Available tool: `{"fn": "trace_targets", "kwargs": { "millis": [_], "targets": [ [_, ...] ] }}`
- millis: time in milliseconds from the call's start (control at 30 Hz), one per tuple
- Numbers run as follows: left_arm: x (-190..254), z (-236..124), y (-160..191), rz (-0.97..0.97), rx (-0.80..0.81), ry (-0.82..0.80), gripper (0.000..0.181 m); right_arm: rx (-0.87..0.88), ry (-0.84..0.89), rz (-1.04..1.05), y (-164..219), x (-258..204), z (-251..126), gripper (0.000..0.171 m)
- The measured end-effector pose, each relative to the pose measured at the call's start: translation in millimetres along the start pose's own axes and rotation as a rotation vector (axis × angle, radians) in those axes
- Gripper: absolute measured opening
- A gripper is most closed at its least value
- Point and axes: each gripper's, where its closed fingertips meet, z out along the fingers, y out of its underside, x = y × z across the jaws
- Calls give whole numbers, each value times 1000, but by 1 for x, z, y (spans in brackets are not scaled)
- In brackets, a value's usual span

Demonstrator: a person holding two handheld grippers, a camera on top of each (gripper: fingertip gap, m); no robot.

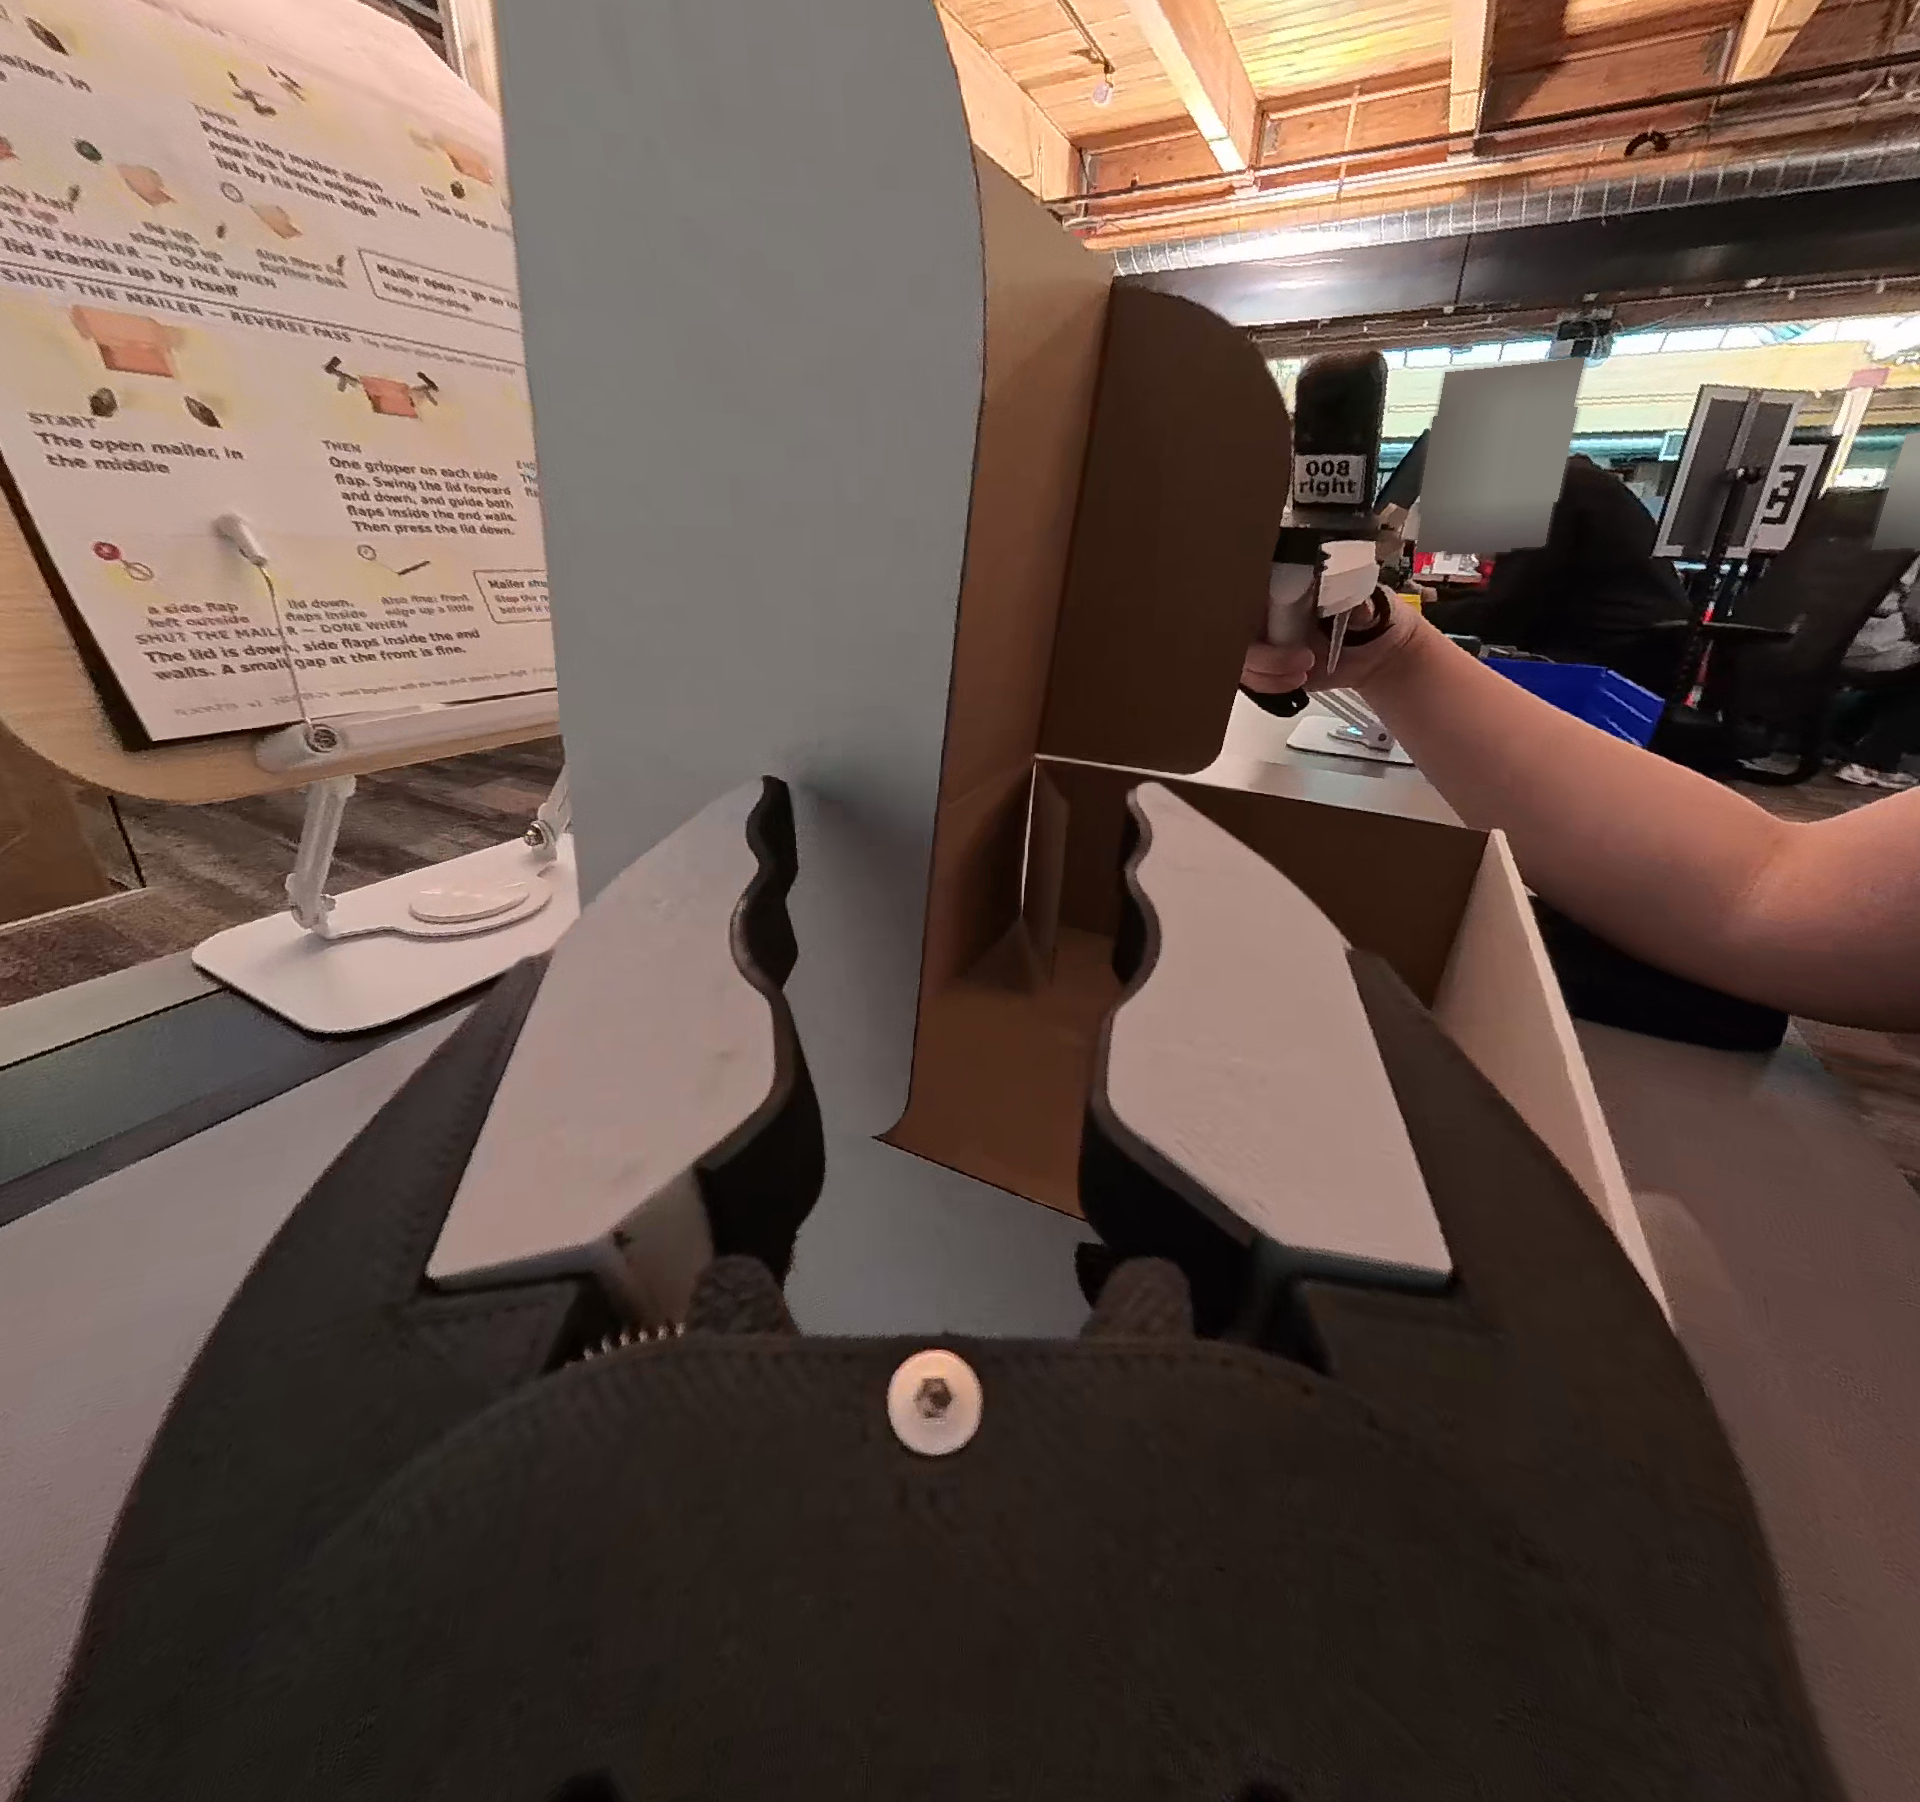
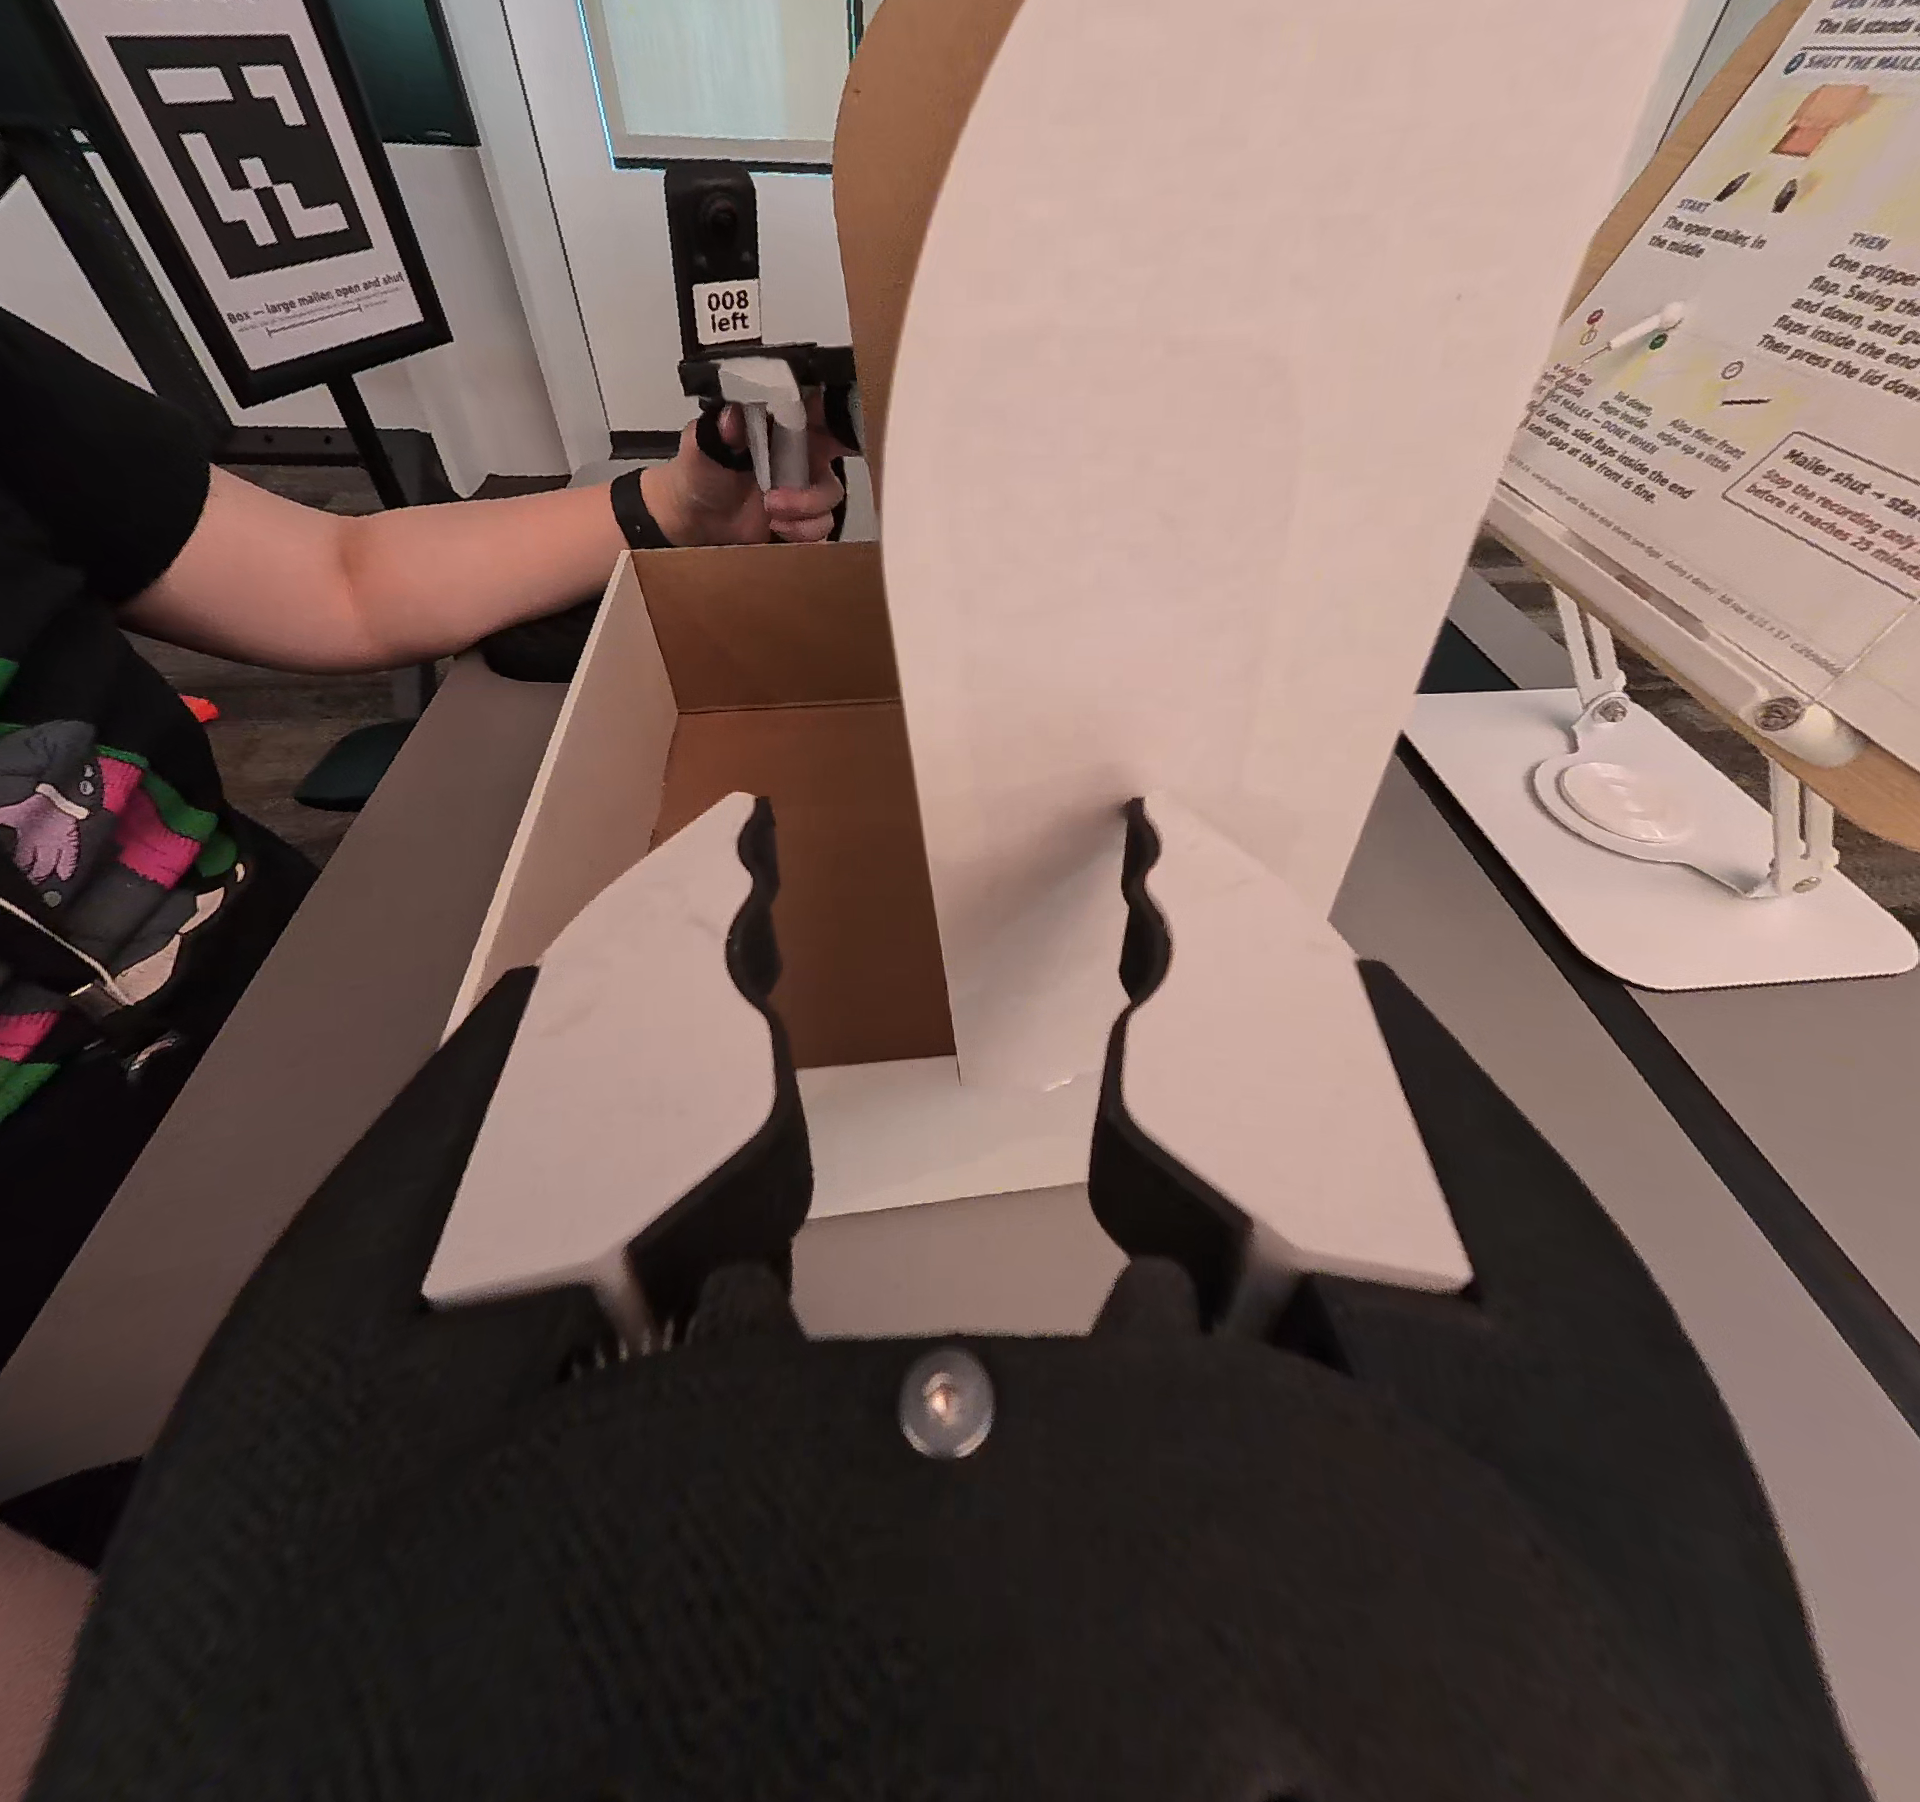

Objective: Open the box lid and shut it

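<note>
A large mailer box, white outside and brown inside, stands open on the grey table (image 1: 1766, 1181). Its lid is upright. In the left wrist view my left gripper (image 1: 956, 807) is open at the box's left end, and the edge of the upright white side flap (image 1: 727, 402) stands in the gap between its fingers, ungripped. The far brown flap (image 1: 1164, 526) hides part of the right gripper (image 1: 1335, 505). In the right wrist view my right gripper (image 2: 948, 817) is open around the edge of the other white side flap (image 2: 1195, 402). The box's front wall (image 2: 561, 796) is on the left, the left gripper (image 2: 769, 381) beyond it.
An instruction board (image 1: 260, 402) on a white stand (image 2: 1662, 848) sits behind the box. A framed marker sign (image 2: 239, 152) stands on the floor at the left. A person's arm (image 1: 1714, 869) reaches over the table. Blue bins (image 1: 1579, 703) are farther off.
</note>
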Motion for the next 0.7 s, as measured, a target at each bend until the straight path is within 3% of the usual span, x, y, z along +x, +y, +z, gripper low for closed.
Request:
{"fn": "trace_targets", "kwargs": {
  "millis": [267,467,600,700],
  "targets": [
    [-10,-10,-11,-9,44,-34,58,21,47,19,5,9,-17,65],
    [-19,-21,-23,-30,106,-63,58,165,151,49,-2,25,-54,65],
    [-28,-27,-27,-16,110,-98,59,353,354,34,-27,51,-94,65],
    [-46,-39,-42,27,126,-167,60,550,620,-46,-61,64,-144,62]
  ]
}}
